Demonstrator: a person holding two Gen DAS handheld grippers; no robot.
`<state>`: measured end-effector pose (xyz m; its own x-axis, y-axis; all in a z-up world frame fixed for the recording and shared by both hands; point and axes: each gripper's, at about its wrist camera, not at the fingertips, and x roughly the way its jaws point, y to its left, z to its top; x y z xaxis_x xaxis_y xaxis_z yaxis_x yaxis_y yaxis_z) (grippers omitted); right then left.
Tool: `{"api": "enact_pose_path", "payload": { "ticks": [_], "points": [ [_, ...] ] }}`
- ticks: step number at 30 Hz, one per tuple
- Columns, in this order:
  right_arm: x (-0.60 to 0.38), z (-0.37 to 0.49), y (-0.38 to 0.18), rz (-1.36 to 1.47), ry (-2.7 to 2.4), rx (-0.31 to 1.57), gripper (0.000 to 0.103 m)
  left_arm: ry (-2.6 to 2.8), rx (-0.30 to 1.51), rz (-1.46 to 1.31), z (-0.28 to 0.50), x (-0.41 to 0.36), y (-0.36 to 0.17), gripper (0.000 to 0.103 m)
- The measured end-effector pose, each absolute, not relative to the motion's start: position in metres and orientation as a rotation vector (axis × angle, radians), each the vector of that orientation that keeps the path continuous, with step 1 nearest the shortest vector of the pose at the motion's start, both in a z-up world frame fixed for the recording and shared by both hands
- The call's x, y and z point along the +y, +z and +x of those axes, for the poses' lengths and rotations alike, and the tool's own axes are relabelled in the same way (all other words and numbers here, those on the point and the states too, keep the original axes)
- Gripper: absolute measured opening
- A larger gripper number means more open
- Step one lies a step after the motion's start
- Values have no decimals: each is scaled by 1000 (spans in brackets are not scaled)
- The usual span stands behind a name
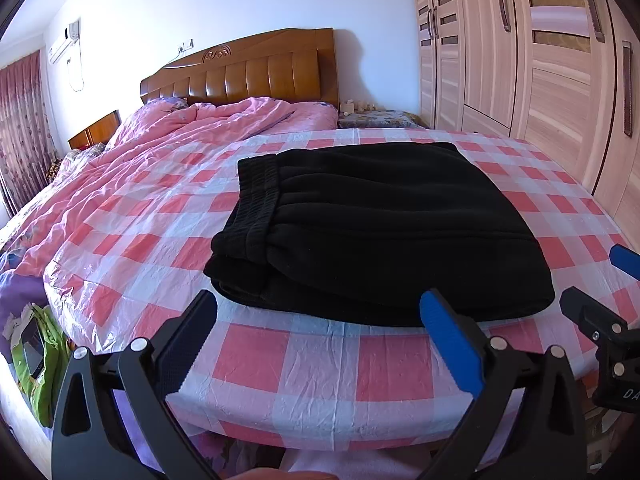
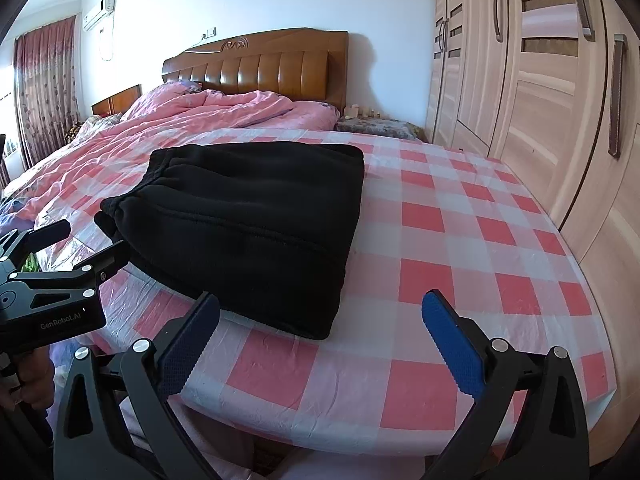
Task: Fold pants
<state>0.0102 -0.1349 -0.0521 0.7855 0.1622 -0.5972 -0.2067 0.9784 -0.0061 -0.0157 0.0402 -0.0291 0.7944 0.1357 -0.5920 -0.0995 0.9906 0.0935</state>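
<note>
Two hand-held grippers hover at the foot of a bed, both empty. The left gripper (image 1: 318, 316) has its jaws spread wide above the near edge of the checked cover (image 1: 320, 364), its tips just short of the pants (image 1: 376, 232) and not touching them. The right gripper (image 2: 320, 316) is spread as wide, one finger near the pants' near corner, the other over bare cover. Each tool shows in the other's camera: the right one at the right edge of the left view, the left one at the left edge of the right view, where part of a hand (image 2: 34, 384) grips its handle.

The black pants lie folded into a compact, thick rectangle on the pink-and-white cover, near the foot of the bed. The elastic waistband (image 1: 258, 188) faces left, with folded layers stacked beneath it.

Beyond the pants, a rumpled pink quilt (image 1: 188, 136) is bunched toward the head of the bed, below a wooden headboard (image 1: 256, 68). A pale wardrobe (image 1: 520, 52) with long handles runs along the right wall. At far left, patterned curtains (image 1: 24, 120) hang beneath a wall-mounted air conditioner (image 1: 64, 42).
</note>
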Motion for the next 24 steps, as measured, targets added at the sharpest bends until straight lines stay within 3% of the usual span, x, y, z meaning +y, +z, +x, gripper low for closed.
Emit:
{"api": "enact_pose_path", "payload": {
  "ticks": [24],
  "points": [
    [-134,9,-57,-69,213,649,98,127,641,60,-16,40,-30,102]
  ]
}}
